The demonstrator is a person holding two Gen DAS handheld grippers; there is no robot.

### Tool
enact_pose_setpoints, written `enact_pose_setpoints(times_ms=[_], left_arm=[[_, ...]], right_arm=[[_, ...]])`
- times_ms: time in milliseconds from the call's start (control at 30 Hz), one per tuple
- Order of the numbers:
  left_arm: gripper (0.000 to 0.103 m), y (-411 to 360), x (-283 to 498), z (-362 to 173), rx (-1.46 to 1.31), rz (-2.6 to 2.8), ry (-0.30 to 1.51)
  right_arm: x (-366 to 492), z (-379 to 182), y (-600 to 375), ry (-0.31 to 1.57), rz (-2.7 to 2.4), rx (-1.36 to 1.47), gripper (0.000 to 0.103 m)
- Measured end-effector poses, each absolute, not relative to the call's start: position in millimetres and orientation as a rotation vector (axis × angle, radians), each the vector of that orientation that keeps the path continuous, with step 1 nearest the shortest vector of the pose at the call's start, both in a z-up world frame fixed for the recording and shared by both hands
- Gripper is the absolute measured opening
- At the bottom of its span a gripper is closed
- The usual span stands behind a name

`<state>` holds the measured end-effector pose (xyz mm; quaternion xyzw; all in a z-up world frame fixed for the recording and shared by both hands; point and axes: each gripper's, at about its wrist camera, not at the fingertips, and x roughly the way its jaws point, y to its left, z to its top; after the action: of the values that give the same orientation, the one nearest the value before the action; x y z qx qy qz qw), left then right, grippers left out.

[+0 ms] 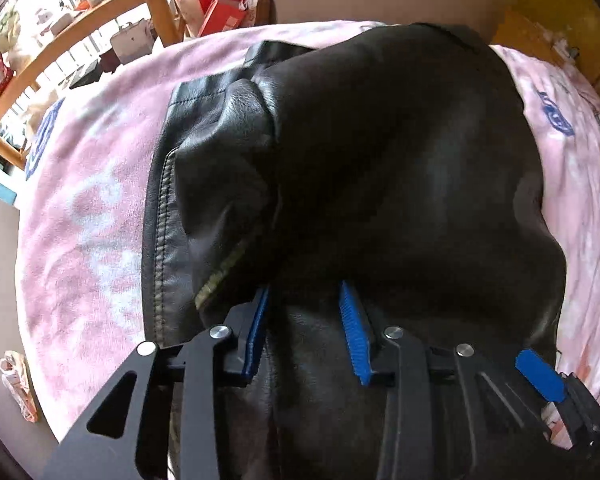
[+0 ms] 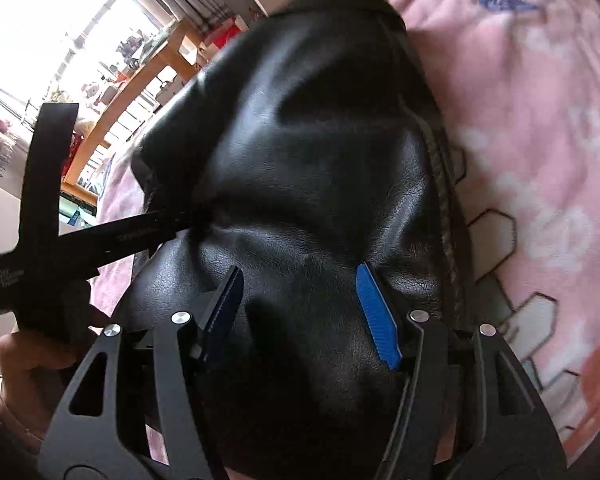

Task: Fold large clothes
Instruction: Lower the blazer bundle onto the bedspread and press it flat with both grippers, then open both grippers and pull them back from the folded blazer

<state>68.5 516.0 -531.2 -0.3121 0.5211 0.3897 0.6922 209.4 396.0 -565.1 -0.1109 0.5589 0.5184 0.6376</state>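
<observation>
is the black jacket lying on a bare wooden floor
No, the black leather jacket lies on a pink patterned blanket that shows on both sides of it.

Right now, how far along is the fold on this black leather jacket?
Partway, I'd judge. Done: the black leather jacket lies bunched on the pink blanket, a stitched edge already turned over on its left. In hand: the left gripper and right gripper both sit open over the near leather, gripping nothing. Left: flattening the bulge and finishing the fold.
</observation>
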Motion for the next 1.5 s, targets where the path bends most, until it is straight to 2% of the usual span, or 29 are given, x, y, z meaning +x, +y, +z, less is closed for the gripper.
enact_pose_setpoints(times_ms=[67,167,267,333,400,467,533,567,600,667,767,967,1167,1500], left_arm=[[0.033,517.0,74.2,-540.4,-0.664,0.880,1.185],[0.033,519.0,82.1,-542.8,-0.645,0.898,1.201],[0.035,507.4,87.7,-521.2,-0.589,0.890,1.224],[0.053,496.4,86.9,-489.8,-0.592,0.877,1.219],[0.082,484.2,82.8,-456.4,-0.550,0.908,1.189],[0.084,467.9,75.3,-409.5,-0.536,0.921,1.145],[0.089,449.4,64.2,-358.7,-0.565,0.895,1.090],[0.092,441.0,57.9,-336.8,-0.573,0.887,1.062],[0.095,428.7,49.8,-305.5,-0.572,0.892,1.037],[0.095,410.4,36.8,-262.9,-0.577,0.875,1.000],[0.095,379.2,13.4,-203.7,-0.592,0.842,0.960],[0.095,317.6,-27.9,-129.4,-0.542,0.831,0.935],[0.095,283.8,-52.8,-84.1,-0.523,0.849,0.916],[0.095,297.2,-76.0,-44.4,-0.512,0.765,0.869]], right_arm=[[205.9,-567.7,403.3,1.277,1.182,-0.289,0.059],[200.6,-555.2,407.8,1.286,1.183,-0.317,0.067],[200.9,-525.9,391.3,1.309,1.163,-0.265,0.067],[198.6,-500.0,373.6,1.291,1.162,-0.258,0.067],[194.0,-461.7,349.6,1.262,1.162,-0.265,0.067],[191.4,-423.4,327.6,1.240,1.173,-0.258,0.068],[187.4,-373.7,300.4,1.196,1.176,-0.251,0.078],[184.8,-354.5,291.2,1.177,1.180,-0.246,0.088],[182.1,-334.3,279.8,1.156,1.197,-0.234,0.091],[174.8,-294.6,255.8,1.118,1.174,-0.241,0.097],[160.3,-247.4,226.6,1.083,1.152,-0.288,0.097],[128.4,-161.3,185.0,0.958,1.097,-0.329,0.097],[96.2,-96.4,152.3,0.843,1.012,-0.311,0.097],[69.3,-59.1,140.5,0.824,0.953,-0.212,0.097]])
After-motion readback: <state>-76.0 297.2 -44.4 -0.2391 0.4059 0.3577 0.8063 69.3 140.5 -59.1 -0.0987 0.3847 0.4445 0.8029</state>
